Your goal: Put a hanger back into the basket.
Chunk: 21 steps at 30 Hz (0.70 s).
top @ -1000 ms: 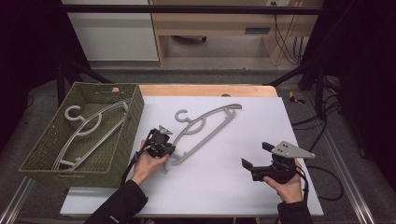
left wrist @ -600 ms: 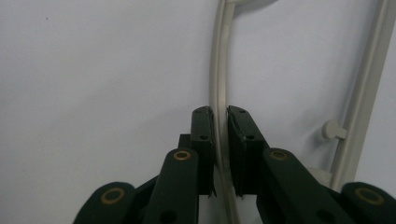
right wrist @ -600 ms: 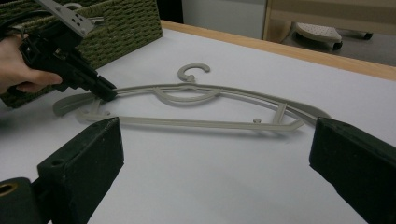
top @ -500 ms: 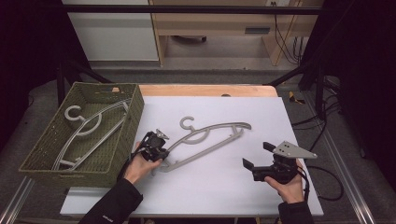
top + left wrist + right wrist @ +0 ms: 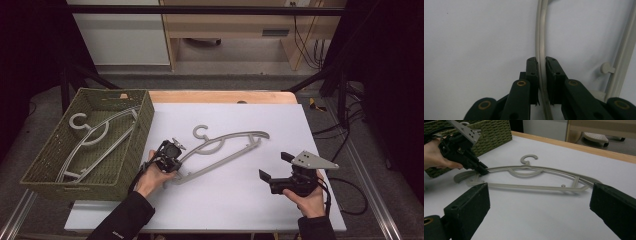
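A grey plastic hanger [image 5: 220, 150] lies on the white table [image 5: 240, 205], hook pointing to the far side. My left gripper [image 5: 170, 159] grips the hanger's upper arm near its left end. In the left gripper view the two pads [image 5: 532, 67] press on the thin arm [image 5: 541, 37], and the jaws have just been closing on it. The right gripper view shows that gripper [image 5: 481, 169] clamped on the hanger [image 5: 534, 173]. My right gripper [image 5: 276, 166] rests near the table's right front, open, with nothing between its wide-set jaws [image 5: 541, 196].
A green woven basket [image 5: 75, 180] stands at the table's left edge with another grey hanger [image 5: 95, 137] inside. In the right gripper view the basket [image 5: 494, 135] sits behind the left hand. A wooden strip [image 5: 220, 96] edges the table's far side.
The hanger has swung on the table, its right end moving toward the near side, so it lies flatter. The left gripper stayed on its left arm. The right gripper kept still.
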Available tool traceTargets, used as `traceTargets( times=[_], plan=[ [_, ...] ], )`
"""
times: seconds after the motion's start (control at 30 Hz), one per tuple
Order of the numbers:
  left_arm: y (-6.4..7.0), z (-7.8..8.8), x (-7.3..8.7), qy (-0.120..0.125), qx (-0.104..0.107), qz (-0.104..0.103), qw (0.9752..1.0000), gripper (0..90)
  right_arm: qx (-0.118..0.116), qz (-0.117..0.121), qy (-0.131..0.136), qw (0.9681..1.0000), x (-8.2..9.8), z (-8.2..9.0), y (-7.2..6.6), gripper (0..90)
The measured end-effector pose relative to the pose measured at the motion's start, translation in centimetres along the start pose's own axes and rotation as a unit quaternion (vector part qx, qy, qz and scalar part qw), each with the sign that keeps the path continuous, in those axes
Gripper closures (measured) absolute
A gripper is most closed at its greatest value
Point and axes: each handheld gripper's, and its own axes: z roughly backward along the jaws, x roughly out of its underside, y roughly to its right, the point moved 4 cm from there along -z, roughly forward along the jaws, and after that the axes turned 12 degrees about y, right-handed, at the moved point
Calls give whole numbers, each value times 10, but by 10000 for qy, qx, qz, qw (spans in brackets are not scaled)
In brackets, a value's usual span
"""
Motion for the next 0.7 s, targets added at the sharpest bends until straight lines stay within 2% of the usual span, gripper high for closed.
traceTargets(
  times=[0.07, 0.3, 0.33, 0.53, 0.63, 0.7],
  plan=[
    [-2, 0, 0, 20, 60, 72, 10000, 820, -4, -19, -13, 10000, 0, 0, 0, 32],
    [-1, 4, 2, 183, 75, 19, 9998, 829, -11, -18, -10, 10000, 1, 1, 2, 32],
    [0, 10, 1, 287, 83, 35, 9995, 829, -21, -27, -16, 10000, 1, 2, 2, 32],
    [3, 23, 1, 459, 122, 15, 9989, 830, -9, -29, 2, 10000, 1, 3, 2, 32],
    [0, 38, -2, 717, 116, 133, 9973, 831, -7, -18, -12, 10000, 1, 3, 2, 33],
    [-1, 43, -4, 778, 96, 145, 9968, 831, -11, -17, -9, 10000, 1, 3, 2, 33]
  ],
)
